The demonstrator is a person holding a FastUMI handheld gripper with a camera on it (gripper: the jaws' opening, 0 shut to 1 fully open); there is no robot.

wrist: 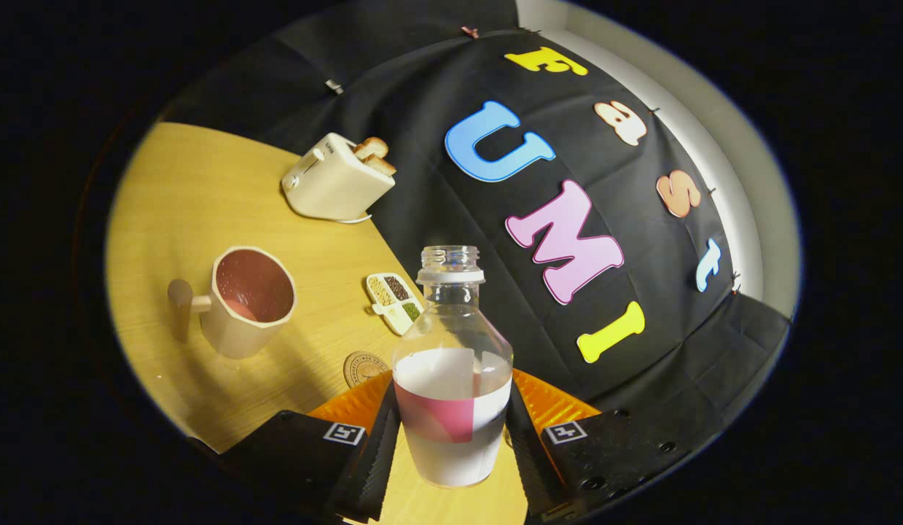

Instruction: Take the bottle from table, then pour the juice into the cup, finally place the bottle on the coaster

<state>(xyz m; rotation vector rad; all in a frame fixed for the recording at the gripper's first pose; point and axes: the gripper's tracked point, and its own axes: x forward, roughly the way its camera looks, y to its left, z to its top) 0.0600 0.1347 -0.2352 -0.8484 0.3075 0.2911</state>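
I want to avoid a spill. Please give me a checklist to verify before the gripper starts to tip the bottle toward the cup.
1. Grip: gripper holds the bottle, one finger on each side. Ok.
2. Bottle mouth uncapped. Ok.
3. Liquid inside the bottle: cannot tell.
4. Cup upright on the table, its opening free. Ok.
5. Bottle mouth over the cup: not ok, the cup stands off to one side.
6. Coaster free for the bottle later: the visible part is bare, the rest is hidden behind the bottle. Cannot tell.
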